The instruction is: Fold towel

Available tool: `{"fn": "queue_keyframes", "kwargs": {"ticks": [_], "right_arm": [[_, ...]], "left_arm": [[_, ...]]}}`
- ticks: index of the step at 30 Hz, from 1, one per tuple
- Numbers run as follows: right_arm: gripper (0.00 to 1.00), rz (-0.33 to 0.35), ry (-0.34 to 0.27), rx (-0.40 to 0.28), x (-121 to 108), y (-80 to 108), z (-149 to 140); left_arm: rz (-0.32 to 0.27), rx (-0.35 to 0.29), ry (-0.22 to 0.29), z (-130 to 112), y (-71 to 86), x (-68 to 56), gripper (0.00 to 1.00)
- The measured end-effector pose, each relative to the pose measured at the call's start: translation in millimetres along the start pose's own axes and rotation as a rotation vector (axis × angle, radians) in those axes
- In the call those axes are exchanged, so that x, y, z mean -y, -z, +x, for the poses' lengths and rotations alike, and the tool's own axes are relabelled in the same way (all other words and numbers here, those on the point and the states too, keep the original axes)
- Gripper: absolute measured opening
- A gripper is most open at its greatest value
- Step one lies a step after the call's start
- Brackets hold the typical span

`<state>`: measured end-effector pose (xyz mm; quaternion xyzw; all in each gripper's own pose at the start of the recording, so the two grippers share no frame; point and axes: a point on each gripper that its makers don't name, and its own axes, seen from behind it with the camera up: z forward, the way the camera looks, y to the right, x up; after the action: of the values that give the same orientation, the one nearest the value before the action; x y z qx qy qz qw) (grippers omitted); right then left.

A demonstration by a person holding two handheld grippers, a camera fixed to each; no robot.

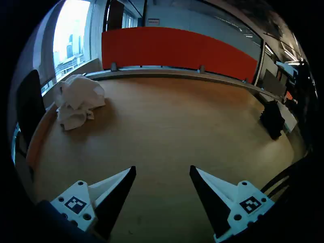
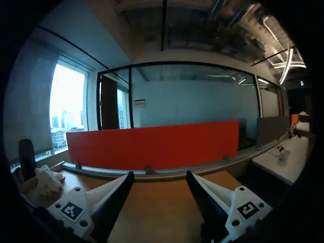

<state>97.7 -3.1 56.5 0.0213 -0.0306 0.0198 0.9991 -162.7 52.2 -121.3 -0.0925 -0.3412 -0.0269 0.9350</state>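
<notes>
Lying crumpled, the white towel (image 1: 78, 101) is seen ahead-left of the spread left gripper (image 1: 163, 176) on a smooth wooden desk (image 1: 174, 121); the right gripper (image 2: 159, 180) is likewise spread.

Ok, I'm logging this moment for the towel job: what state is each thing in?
towel: crumpled in a heap on the desk, not folded
left claw: open, holding nothing, apart from the towel
right claw: open, holding nothing
</notes>
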Motion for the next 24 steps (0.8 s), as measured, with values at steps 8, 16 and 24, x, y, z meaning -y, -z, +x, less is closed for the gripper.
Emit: {"fn": "queue_keyframes", "kwargs": {"ticks": [8, 16, 24], "right_arm": [[1.00, 0.003, 0.013, 0.000, 8, 12.5, -10], [0.99, -0.012, 0.005, 0.003, 8, 26.7, -19], [1.00, -0.014, 0.004, 0.014, 8, 34.2, -28]], "left_arm": [[-0.007, -0.013, -0.003, 3, 0.1, -3.1, 0.99], [-0.008, -0.028, 0.004, 4, 1.5, -3.8, 0.99], [0.011, -0.104, 0.023, 29, 5.7, 0.0, 0.99]]}}
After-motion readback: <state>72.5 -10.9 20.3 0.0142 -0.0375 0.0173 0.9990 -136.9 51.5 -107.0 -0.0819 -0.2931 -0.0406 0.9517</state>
